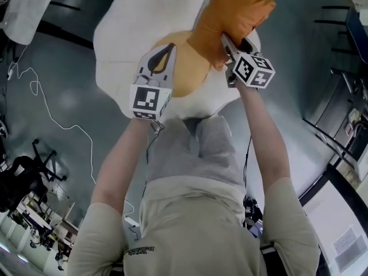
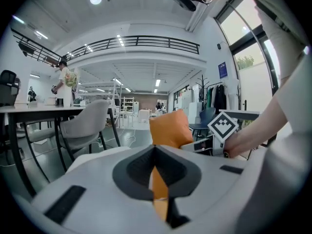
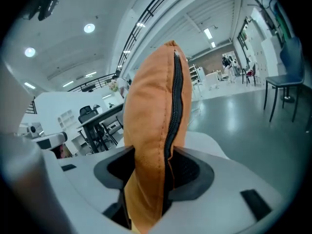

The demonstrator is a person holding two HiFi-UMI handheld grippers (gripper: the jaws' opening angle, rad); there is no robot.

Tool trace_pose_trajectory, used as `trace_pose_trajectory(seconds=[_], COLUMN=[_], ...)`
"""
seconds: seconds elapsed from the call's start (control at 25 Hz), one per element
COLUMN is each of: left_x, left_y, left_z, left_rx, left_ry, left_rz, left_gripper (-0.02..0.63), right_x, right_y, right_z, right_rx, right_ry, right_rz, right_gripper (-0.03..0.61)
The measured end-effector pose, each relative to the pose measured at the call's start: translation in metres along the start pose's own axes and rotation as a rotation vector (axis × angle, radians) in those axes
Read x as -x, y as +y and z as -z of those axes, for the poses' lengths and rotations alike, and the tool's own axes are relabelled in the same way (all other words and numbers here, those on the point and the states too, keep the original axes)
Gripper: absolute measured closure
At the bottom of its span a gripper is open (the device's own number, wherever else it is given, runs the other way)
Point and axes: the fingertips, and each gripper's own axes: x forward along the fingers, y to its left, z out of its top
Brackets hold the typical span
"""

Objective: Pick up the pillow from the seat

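- The orange pillow (image 1: pixel 230 16) is held at both ends, stretched between the two claws in front of the person.
- In the head view it lies over the white seat (image 1: pixel 123 27). Whether its lower edge touches the seat cannot be told.
- The left claw (image 1: pixel 168 53) is clenched on a thin fold of the pillow's edge. Its own view shows a narrow strip of orange fabric pinched between the dark pads.
- The right claw (image 1: pixel 226 43) grasps the pillow's other side. Its jaws stand part-way apart, with the thick stuffed edge filling the gap between them.
- In the right gripper view a black zip (image 3: pixel 175 96) runs up the gripped edge, and the pillow rises upright out of the jaws.
- In the left gripper view the right claw's marker cube (image 2: pixel 223 126) sits just beside the pillow's far corner.
- A thin white cable (image 1: pixel 52 114) trails over the grey floor (image 1: pixel 63 68) to the left of the seat.
- A grey chair (image 2: pixel 87 123) and a dark-legged bench (image 2: pixel 29 112) stand well behind.
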Motion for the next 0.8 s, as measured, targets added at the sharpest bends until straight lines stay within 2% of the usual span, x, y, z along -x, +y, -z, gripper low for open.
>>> trace_pose_trajectory(seconds=[0.44, 0.6, 0.8], left_x=[0.075, 0.105, 0.133], left_y=[0.016, 0.022, 0.017], left_z=[-0.231, -0.305, -0.380], left_rx=[-0.028, -0.062, -0.086], left_ry=[-0.152, -0.187, -0.247], left_rz=[-0.051, -0.106, -0.111], left_gripper=[0.604, 0.603, 0.603], right_x=[0.146, 0.192, 0.241], right_y=[0.134, 0.173, 0.210], right_z=[-0.243, -0.309, -0.368], right_rx=[0.128, 0.172, 0.206], right_ry=[-0.238, -0.286, -0.351], right_rz=[-0.088, -0.106, -0.139], right_gripper=[0.350, 0.347, 0.345])
